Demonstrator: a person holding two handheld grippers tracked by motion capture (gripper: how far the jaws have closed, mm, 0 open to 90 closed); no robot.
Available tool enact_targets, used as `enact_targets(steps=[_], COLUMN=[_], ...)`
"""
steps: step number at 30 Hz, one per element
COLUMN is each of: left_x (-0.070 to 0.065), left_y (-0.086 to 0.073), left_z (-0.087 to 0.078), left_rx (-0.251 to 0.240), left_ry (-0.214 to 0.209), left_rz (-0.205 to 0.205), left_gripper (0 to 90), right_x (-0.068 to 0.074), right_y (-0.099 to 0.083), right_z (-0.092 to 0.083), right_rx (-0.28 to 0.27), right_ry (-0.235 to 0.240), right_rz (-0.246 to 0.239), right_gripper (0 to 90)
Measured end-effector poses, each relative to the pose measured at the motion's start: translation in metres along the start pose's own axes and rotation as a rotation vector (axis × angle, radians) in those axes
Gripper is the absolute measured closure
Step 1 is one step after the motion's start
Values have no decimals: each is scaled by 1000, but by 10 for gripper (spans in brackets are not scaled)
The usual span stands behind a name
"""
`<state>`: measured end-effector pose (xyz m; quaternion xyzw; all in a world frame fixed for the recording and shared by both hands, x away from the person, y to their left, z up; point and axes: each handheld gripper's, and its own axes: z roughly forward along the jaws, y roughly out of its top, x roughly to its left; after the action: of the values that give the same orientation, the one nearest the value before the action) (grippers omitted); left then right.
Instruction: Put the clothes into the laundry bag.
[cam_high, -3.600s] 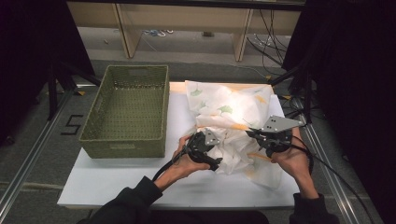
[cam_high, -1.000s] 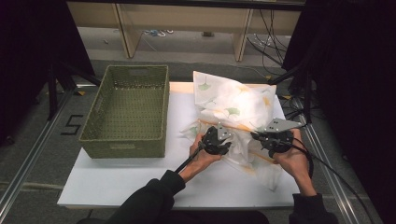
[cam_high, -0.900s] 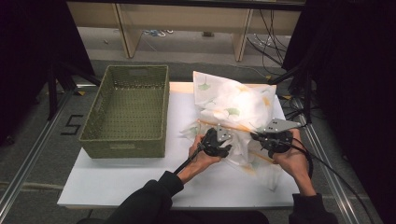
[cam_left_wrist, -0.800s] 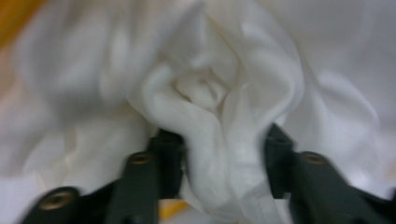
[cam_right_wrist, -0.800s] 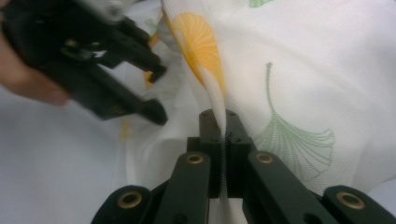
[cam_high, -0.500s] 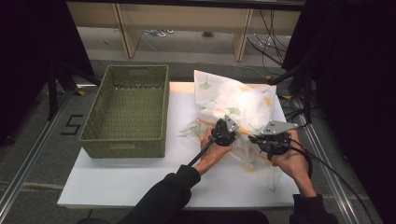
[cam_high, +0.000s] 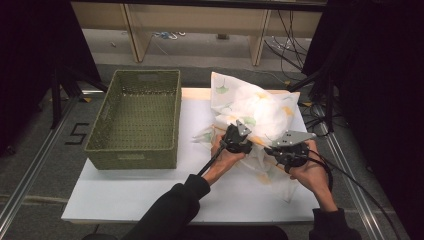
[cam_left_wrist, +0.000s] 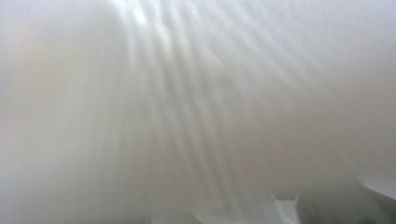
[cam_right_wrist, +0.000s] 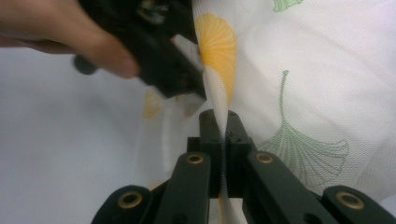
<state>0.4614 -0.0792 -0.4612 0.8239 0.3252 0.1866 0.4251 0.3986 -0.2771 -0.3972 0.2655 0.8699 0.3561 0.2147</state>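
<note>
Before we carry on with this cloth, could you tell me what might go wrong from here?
1. The right gripper is shut on one thin fold of the leaf-print cloth; a pull could slip it free.
2. The left gripper sits deep in the cloth, its jaws just opening and its own view blurred white, so its next grip may catch the wrong layer.
3. The cloth is bunched at the white board's far right corner and could slide off.

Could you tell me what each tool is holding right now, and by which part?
The right tool pinches a fold of the leaf-print cloth. Whether the left tool grips it cannot be told.
</note>
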Motion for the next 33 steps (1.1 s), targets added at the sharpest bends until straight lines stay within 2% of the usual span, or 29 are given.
enact_targets(steps=[2,4,5,6,7,8,10,13,14,15,16,17,18,19,20,21,25,28,29,30,31,32,33], left_x=[-6,-12,-16,-20,-25,-29,-32,-31,-32,-31,-32,-29,-27,-24,-23,-21,-12,-10,-9,-8,-8,-8,-7], left_y=[-6,-10,-11,-13,-14,-15,-14,-12,-11,-10,-9,-8,-7,-7,-7,-6,0,9,12,14,17,17,15], left_z=[-13,-21,-22,-22,-19,-16,-8,3,7,10,13,13,15,17,18,18,15,20,23,26,33,36,41], left_rx=[10,47,53,62,69,72,89,75,54,46,19,34,11,5,-8,-8,-29,-94,-109,-114,-145,-149,-145], left_ry=[-14,-55,-68,-82,-93,-93,-81,-60,-48,-38,-9,3,21,18,15,22,65,100,107,125,155,169,164], left_rz=[10,10,7,23,27,30,83,61,14,18,7,42,29,3,-22,-12,-11,-58,-63,-56,-43,-33,-24], left_gripper=[358,264,236,219,194,165,157,162,178,265,363,493,585,667,711,745,824,838,839,839,838,836,831], right_x=[-2,-2,-2,-1,-1,-1,1,0,-1,-1,-1,-1,-1,-2,-1,-2,-2,0,0,1,1,-1,-1], right_y=[0,0,1,1,1,1,1,1,0,0,-1,-1,-1,-2,-2,-3,-3,-2,-2,-1,-2,-2,-2], right_z=[0,2,2,3,4,4,4,4,4,4,4,4,4,5,5,5,7,8,8,7,8,9,8], right_rx=[-1,-3,3,3,-1,3,8,4,5,2,5,16,15,12,21,21,21,23,26,35,26,26,33], right_ry=[-11,-8,-6,-9,-5,-6,-10,-3,-5,-2,-2,4,1,-8,-9,-11,-4,6,2,3,-1,4,5], right_rz=[-13,-26,-33,-20,-38,-33,-24,-30,-31,-31,-29,-18,-22,-33,-15,-20,-29,-42,-37,-22,-23,-41,-33], right_gripper=[898,897,897,897,897,897,897,897,897,897,897,897,897,897,897,897,897,898,898,898,898,898,898])
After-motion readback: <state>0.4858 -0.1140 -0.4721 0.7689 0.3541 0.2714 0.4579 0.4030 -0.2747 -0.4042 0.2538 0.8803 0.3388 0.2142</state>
